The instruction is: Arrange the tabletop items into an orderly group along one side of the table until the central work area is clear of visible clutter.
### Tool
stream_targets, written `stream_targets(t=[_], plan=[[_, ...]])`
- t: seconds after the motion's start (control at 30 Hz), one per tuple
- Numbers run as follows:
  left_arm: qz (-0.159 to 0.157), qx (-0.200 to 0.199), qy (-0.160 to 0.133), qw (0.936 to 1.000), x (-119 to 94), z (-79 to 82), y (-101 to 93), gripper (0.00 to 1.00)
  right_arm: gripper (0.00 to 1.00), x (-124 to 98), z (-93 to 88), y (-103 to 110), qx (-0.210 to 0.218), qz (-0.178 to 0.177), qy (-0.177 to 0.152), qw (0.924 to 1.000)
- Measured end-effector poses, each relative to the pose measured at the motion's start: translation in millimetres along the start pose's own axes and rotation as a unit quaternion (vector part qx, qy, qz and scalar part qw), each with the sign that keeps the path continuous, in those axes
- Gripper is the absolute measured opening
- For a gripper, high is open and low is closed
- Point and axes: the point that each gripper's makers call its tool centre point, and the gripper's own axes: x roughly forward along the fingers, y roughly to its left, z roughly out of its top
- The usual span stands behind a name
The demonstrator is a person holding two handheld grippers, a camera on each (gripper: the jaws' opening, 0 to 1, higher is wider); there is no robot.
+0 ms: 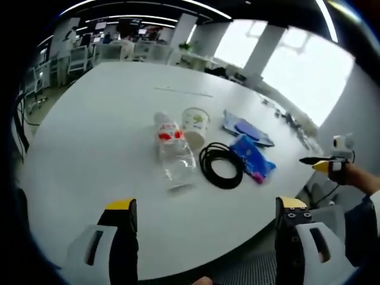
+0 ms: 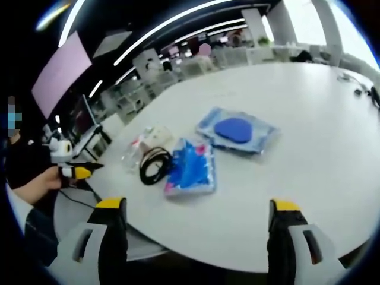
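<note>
On the white table (image 1: 107,136) lie a clear plastic bottle (image 1: 173,151) with a red label, on its side, and a paper cup (image 1: 195,123) just beyond it. A coiled black cable (image 1: 221,165) lies to their right, then a blue packet (image 1: 252,157) and a clear bag holding a blue pad (image 1: 246,129). My left gripper (image 1: 205,205) is open above the near table edge, short of the bottle. My right gripper (image 2: 198,205) is open too, in front of the blue packet (image 2: 191,168), cable (image 2: 155,165) and clear bag (image 2: 237,130). The bottle (image 2: 133,153) lies behind the cable.
The right gripper (image 1: 323,163), held in a hand, shows off the table's right edge. The left gripper (image 2: 77,172) shows at the left past the rim. Small items and cables (image 2: 362,89) sit at the table's far edge. Office chairs (image 1: 89,56) and desks stand beyond.
</note>
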Motion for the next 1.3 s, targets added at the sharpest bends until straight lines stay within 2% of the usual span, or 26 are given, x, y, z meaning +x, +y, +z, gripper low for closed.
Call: stream_targets(t=[0.93, 1.3], plan=[[-0.006, -0.008, -0.006, 0.9999, 0.2, 1.1, -2.0, 0.93, 0.95, -1.4, 3.0, -0.4, -0.002, -0.003, -0.003, 1.0], [-0.004, -0.006, -0.009, 0.9999, 0.7, 1.4, -1.8, 0.9, 0.94, -1.8, -1.5, -0.3, -0.002, -0.006, 0.004, 1.0]])
